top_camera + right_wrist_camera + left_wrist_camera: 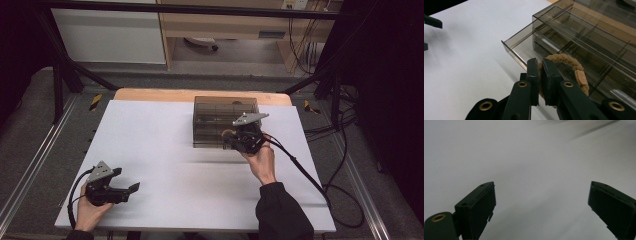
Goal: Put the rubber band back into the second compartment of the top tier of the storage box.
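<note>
**Right gripper clamped on hair tie over open drawer; left gripper idle, jaws wide**

Right gripper (pixel 540 82): jaws nearly together, pinching a tan fuzzy hair tie (pixel 571 63). The band runs between the two pads; the rest of the loop arcs up and off to the right of the jaws in the right gripper view. A flat tan patch on the band sits just right of the jaws.

Under and ahead of those jaws: a smoked clear plastic drawer organizer (pixel 599 32), with one drawer (pixel 516 50) pulled out toward the gripper. The drawer's front edge is just left of and below the jaw tips. The hair tie hangs above the open drawer, near its front; I can't tell if it touches the plastic. Divider walls are visible inside, beyond the tips.

High view: the right gripper (pixel 235 140) is at the front face of the organizer (pixel 225 107), with its grey plate on top and its cable trailing back past the sleeve.

Left gripper (pixel 131 192): well apart from the organizer, at the near left corner of the white table (pixel 160 150), held low. Its jaws stand wide with nothing between them, only bare white surface ahead in the left gripper view (pixel 541 207).
</note>
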A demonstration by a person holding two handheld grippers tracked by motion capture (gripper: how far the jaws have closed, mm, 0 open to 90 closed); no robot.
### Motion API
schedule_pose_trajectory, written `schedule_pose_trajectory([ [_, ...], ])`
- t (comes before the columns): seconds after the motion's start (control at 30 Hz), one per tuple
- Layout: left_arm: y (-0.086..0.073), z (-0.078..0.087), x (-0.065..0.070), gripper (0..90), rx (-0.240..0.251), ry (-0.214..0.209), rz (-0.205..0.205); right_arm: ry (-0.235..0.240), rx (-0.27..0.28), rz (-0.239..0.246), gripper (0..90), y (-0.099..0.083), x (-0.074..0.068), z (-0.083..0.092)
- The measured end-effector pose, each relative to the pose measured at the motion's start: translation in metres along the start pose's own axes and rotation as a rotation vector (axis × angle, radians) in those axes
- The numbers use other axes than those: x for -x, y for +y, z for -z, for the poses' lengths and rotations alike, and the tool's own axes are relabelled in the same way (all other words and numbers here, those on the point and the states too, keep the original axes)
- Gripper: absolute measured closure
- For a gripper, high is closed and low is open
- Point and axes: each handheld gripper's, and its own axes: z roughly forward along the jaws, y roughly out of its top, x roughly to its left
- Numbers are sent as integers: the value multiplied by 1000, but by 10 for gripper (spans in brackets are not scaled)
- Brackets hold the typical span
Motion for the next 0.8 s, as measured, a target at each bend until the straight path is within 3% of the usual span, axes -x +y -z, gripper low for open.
schedule_pose_trajectory([
  [0.8,0,0,0,73,1,-2,5,-23,-14,-35,851,1,16,-24],
])
